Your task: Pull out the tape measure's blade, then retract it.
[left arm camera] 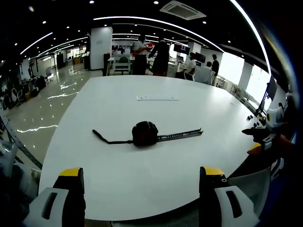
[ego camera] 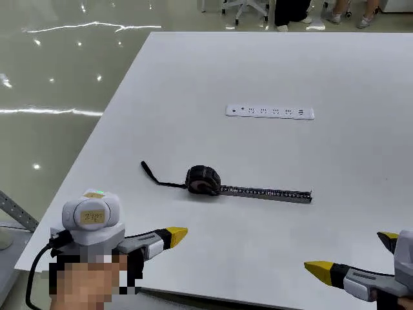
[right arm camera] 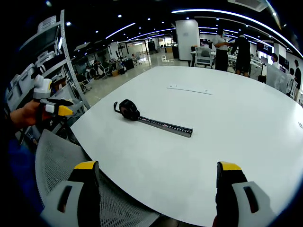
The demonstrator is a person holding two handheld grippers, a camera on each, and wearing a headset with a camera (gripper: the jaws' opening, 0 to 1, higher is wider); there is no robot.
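Head view: the tape measure (ego camera: 203, 180) lies mid-worktop (ego camera: 193, 77). Its blade (ego camera: 268, 192) is drawn out flat to the right and its strap (ego camera: 155, 177) trails left. A power strip (ego camera: 270, 112) lies beyond it. The left tool (ego camera: 173, 235) and right tool (ego camera: 353, 253) hover by the near edge, well apart from the tape measure.

Left gripper view: the jaws are spread wide and hold nothing, with the tape measure ahead.

Right gripper view: the jaws are likewise released and empty, and the blade's end is the nearest part.

Our left gripper (left arm camera: 142, 174) and right gripper (right arm camera: 158, 166) share pale grey moulded bodies and black jaws capped with yellow tips, and a black cable (ego camera: 35, 266) trails from the left one.
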